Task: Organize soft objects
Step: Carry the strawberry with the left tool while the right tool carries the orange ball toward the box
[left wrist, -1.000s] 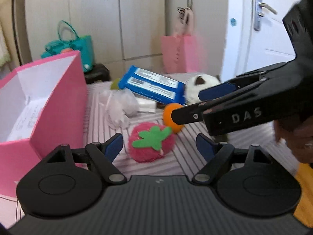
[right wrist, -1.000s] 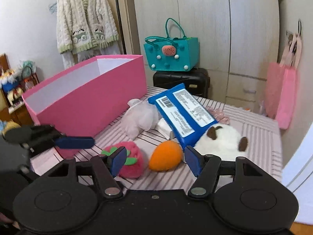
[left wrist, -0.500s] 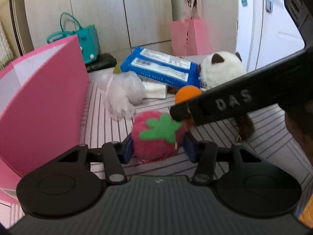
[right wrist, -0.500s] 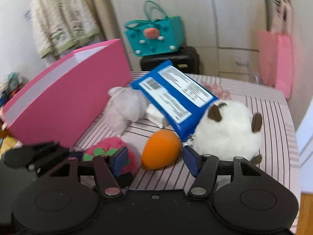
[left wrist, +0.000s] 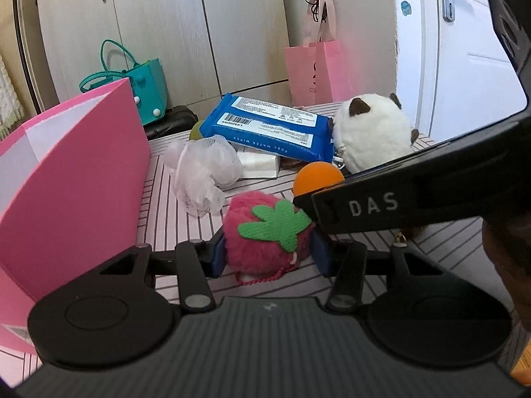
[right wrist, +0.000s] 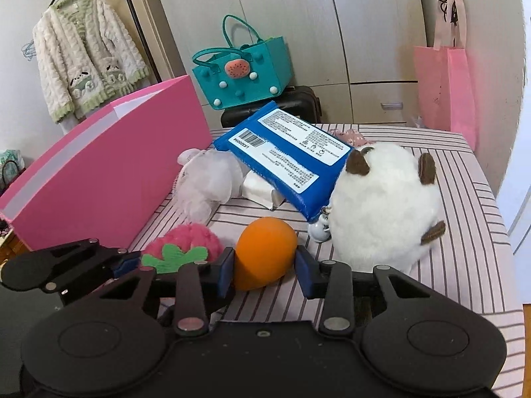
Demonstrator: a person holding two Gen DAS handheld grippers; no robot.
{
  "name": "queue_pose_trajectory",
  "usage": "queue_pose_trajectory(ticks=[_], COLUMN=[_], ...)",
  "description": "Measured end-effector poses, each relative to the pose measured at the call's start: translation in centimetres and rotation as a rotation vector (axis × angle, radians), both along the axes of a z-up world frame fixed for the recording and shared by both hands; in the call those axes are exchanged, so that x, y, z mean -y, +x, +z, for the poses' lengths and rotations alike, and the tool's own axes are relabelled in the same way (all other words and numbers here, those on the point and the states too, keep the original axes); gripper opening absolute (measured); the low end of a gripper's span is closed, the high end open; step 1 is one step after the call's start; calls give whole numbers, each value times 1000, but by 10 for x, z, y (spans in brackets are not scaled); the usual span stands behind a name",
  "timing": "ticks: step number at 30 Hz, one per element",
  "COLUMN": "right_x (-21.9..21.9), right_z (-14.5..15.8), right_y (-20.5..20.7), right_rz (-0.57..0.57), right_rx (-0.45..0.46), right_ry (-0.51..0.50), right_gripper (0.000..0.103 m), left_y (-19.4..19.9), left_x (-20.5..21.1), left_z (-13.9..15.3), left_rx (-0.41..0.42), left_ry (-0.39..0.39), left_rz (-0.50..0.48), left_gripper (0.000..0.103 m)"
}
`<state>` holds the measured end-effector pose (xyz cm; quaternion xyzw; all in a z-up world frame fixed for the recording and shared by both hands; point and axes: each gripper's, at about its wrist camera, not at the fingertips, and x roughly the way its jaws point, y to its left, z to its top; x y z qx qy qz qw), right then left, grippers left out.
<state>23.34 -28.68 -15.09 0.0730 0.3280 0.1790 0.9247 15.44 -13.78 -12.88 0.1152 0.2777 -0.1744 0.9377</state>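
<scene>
Standing at the left of both frames, the pink box [right wrist: 109, 169] shows no contents from here, though its floor is hidden. Mid-frame, the left gripper [left wrist: 268, 253] pinches the strawberry plush [left wrist: 265, 235] on the striped table [right wrist: 464, 265]; the right gripper [right wrist: 265, 270] brackets the orange egg-shaped toy [right wrist: 265, 252], seemingly touching. Mesh pouf [right wrist: 209, 182], wipes pack [right wrist: 285, 159] and white plush [right wrist: 381, 212] remain unsorted.

The right gripper [right wrist: 264, 267] brackets the orange sponge [right wrist: 265, 252], pads touching it, with the strawberry plush [right wrist: 182, 248] left and white plush [right wrist: 381, 212] right.
</scene>
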Motion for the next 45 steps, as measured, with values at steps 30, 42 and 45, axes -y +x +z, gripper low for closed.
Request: queue_pose_trajectory(ticks=[30, 42, 45], right_x=[10, -31, -44], right_z=[4, 41, 57], right_y=[-79, -102, -102], right_rz=[126, 301, 363], right_rx=[-24, 34, 21], right_ry=[69, -151, -192], right_gripper=[45, 45, 45], left_y=[-44, -66, -72], left_x=[-86, -121, -134], left_z=[33, 46, 56], left_rx=[-241, -346, -360], left_ry=[-224, -121, -105], left_rz=[-52, -24, -34], left_gripper=[47, 47, 47])
